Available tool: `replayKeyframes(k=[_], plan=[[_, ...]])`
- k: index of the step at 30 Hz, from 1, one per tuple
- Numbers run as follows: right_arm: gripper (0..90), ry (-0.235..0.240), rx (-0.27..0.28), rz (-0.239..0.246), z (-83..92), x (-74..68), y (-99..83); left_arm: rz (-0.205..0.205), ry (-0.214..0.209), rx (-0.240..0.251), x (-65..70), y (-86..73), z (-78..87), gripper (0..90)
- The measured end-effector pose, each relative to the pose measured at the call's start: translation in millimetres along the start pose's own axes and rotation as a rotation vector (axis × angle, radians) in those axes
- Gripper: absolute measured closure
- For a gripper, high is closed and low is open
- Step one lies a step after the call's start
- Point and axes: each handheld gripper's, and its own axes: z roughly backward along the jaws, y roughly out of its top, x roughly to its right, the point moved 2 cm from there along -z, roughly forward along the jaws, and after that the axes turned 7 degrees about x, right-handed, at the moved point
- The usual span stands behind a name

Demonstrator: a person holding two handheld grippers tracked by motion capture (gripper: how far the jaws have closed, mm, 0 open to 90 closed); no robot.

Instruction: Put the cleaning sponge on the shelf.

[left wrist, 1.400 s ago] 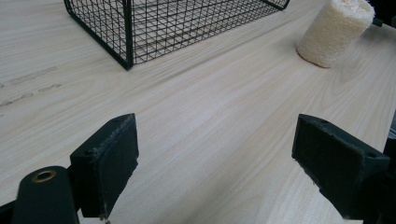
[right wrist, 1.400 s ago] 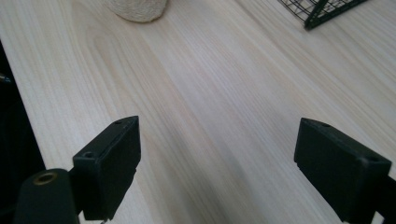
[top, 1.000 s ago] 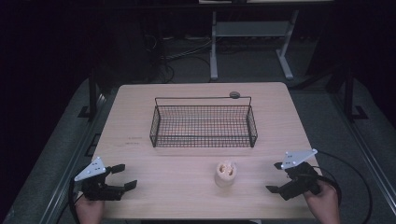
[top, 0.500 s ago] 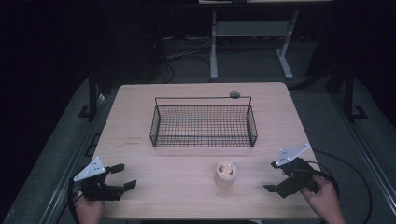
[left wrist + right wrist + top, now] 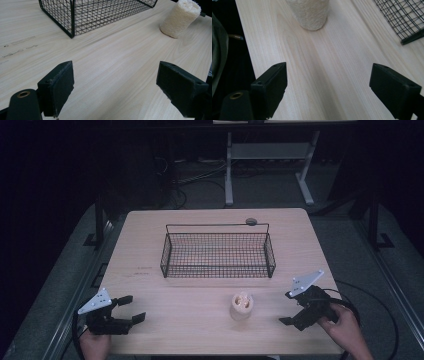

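A pale loofah sponge (image 5: 241, 305) stands upright on the wooden surface (image 5: 200, 320), in front of the wire basket (image 5: 218, 254) and well apart from it, on the side nearer the person. The right hand-held gripper (image 5: 290, 309) is held to the right of the loofah sponge, near it but not touching, with its jaws spread wide and nothing between them; in the right gripper view the sponge is seen ahead, slightly left of the gap between the jaws. The left hand-held gripper (image 5: 132, 308) is held far to the left of the loofah sponge, low over the surface, its jaws likewise spread and empty.

The step in hand is judged to be the reach for the sponge by the right hand-held gripper. For this to be done well, the gap between the jaws should be centred on the sponge before any closing, and the jaws should be brought around its middle, not its top, so that it is not tipped over. As the material is probably soft and springy, a gentle, even closing is advised. The basket is the likely destination.
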Motion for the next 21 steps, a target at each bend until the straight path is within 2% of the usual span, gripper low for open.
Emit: replayKeyframes(k=[13,21], plan=[[14.5,0.047,-0.056,0.072,-13.3,-3.7,24.4,0.0,-0.001,0.0,0.1,0.2,-0.1,13.4],[14.6,0.069,-0.076,0.089,-18.4,-6.8,35.0,0.001,-0.001,0.002,0.0,0.3,-0.1,13.4]])
